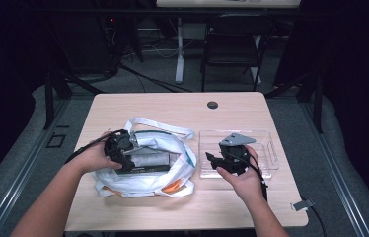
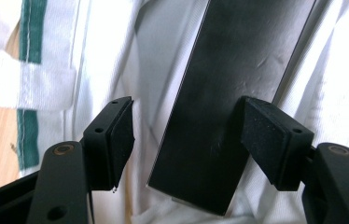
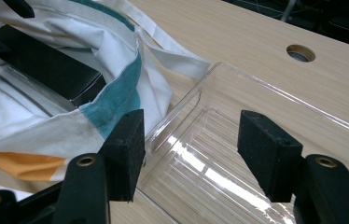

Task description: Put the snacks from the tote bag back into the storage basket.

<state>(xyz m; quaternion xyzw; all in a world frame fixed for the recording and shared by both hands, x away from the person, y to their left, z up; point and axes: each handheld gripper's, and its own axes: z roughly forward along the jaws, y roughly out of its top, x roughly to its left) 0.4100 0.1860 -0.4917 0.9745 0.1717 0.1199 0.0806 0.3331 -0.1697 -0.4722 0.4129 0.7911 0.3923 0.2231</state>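
left gripper view: open left gripper [image 2: 186, 135] over black box [image 2: 228, 93]

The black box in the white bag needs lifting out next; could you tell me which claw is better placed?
Left. The left claw stands open astride the black box inside the white bag; the right claw is open over the clear tray.

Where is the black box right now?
The black box lies inside the white bag on the table's left side in the high view, between the left gripper's open jaws, left of the clear tray.
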